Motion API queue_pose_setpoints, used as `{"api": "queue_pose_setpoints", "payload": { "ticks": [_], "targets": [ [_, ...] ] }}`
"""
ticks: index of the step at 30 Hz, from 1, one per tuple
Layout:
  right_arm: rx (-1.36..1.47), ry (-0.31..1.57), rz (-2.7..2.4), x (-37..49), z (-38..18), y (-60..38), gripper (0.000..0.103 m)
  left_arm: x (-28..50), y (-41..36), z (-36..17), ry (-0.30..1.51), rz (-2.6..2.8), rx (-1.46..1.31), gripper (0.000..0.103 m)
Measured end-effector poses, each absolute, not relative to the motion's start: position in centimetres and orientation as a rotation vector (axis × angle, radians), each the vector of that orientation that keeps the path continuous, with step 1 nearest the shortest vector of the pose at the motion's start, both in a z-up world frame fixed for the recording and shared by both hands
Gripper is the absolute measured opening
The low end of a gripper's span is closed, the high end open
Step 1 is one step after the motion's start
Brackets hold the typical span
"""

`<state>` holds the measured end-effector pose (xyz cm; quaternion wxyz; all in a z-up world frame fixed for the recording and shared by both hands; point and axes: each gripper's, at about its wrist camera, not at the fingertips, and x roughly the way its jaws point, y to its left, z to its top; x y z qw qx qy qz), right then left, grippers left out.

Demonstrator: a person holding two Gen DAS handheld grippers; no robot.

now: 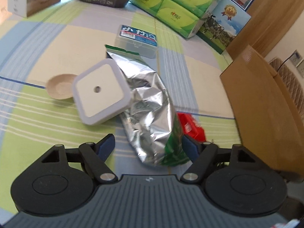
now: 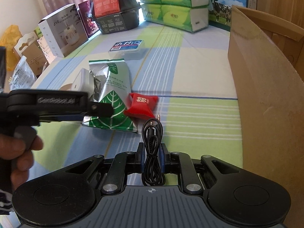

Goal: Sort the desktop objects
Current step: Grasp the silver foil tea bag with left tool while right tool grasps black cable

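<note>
A silver and green foil bag [image 1: 150, 112] [image 2: 112, 95] lies on the checked tablecloth. My left gripper [image 1: 149, 146] stands open with its blue fingers on either side of the bag's near end. A white square device [image 1: 101, 92] leans against the bag's left side, and a red pouch [image 1: 191, 126] [image 2: 141, 104] lies to its right. My right gripper [image 2: 152, 155] is shut on a coiled black audio cable [image 2: 152, 148], held above the cloth. In the right wrist view the left gripper [image 2: 91, 107] reaches in over the bag, held by a hand [image 2: 20, 159].
A clear plastic box with a blue label [image 1: 137, 39] [image 2: 127, 48] sits behind the bag. A small beige dish [image 1: 59, 89] lies to the left. An open cardboard box [image 1: 262, 110] [image 2: 266, 87] stands at the right. Green tissue packs [image 2: 171, 5] and other boxes line the back.
</note>
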<state>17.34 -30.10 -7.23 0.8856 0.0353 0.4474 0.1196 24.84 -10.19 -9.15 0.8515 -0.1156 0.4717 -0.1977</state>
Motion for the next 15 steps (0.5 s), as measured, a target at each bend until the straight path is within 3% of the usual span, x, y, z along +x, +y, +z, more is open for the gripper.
{"api": "queue_pose_setpoints", "payload": {
  "ticks": [8,15],
  "targets": [
    [0.083,0.939,0.248,17.3,-7.3,-30.3,0.012,24.7,-11.0,-8.3,1.011,-0.468,-0.153,0.036],
    [0.109,0.952,0.291,15.6,-6.9,-29.8,0.012,20.5,-9.2,-6.1,1.031,-0.514,0.029,0.028]
  ]
}}
